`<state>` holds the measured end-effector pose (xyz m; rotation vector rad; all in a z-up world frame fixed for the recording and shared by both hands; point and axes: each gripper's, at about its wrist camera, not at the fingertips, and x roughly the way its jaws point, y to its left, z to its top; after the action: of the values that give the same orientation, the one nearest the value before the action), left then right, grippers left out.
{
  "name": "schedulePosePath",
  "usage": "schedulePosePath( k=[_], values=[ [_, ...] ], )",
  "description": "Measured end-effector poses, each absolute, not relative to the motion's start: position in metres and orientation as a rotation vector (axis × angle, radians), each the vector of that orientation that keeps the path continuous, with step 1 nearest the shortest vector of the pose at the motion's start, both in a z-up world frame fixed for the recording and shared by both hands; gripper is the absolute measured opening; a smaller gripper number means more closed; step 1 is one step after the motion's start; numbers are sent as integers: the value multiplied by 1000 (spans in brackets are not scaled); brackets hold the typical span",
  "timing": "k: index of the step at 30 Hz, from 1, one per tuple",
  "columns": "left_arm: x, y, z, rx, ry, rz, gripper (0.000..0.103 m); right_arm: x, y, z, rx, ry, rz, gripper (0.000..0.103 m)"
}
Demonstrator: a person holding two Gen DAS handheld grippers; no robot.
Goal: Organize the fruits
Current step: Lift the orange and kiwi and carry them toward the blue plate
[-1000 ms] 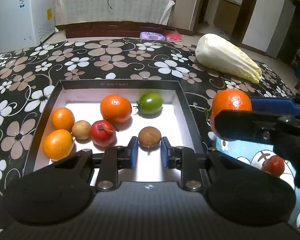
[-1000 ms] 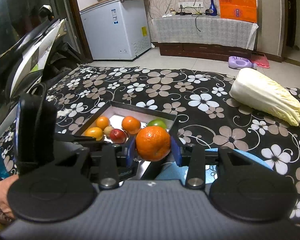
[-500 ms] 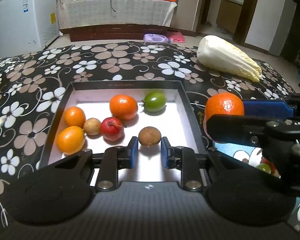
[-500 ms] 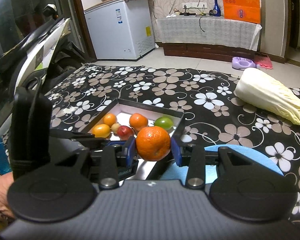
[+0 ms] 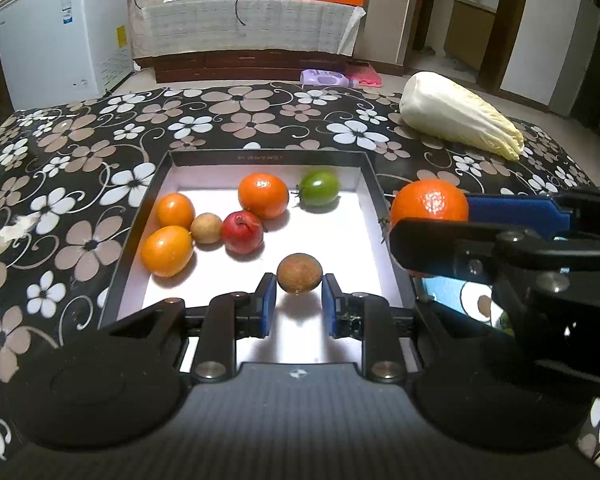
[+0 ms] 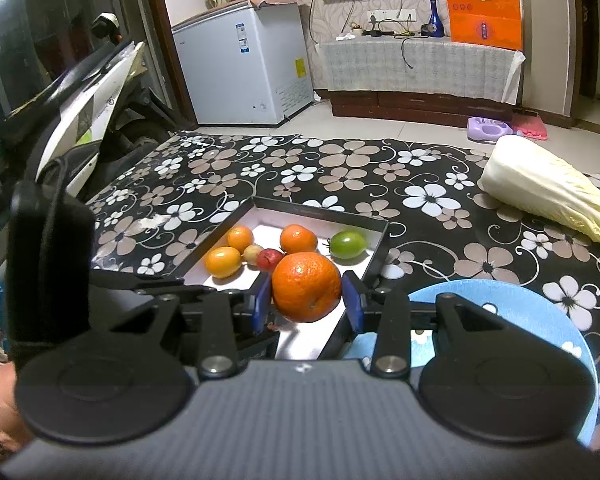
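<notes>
Floral-patterned black surface (image 5: 80, 160) carrying a black-walled tray (image 5: 134, 236) of fruits toward its near left, a blue plate (image 6: 512, 300) at the near right, and a napa cabbage (image 5: 456, 120) by the far right edge; the room behind holds a white chest freezer (image 6: 244, 68) with illegible stickers, a cloth-covered cabinet (image 5: 252, 24), and an orange box (image 6: 484, 12) whose print is too small to read. Left gripper (image 5: 298, 304) hangs over the tray with jaws at their narrowest, gripping nothing, a brown fruit (image 5: 299, 267) lying just beyond. Right gripper (image 6: 306, 302) has jaws clamped on a large orange (image 6: 306, 286) above the tray's right wall.
</notes>
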<state>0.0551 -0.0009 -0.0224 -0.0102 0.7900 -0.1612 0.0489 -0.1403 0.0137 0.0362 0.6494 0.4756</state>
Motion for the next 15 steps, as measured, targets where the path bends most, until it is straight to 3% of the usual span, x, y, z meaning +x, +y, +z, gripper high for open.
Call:
schedulePosePath(
  k=[15],
  values=[
    [13, 8, -15, -14, 799, -109, 29, 23, -139, 16, 59, 641, 489, 42]
  ],
)
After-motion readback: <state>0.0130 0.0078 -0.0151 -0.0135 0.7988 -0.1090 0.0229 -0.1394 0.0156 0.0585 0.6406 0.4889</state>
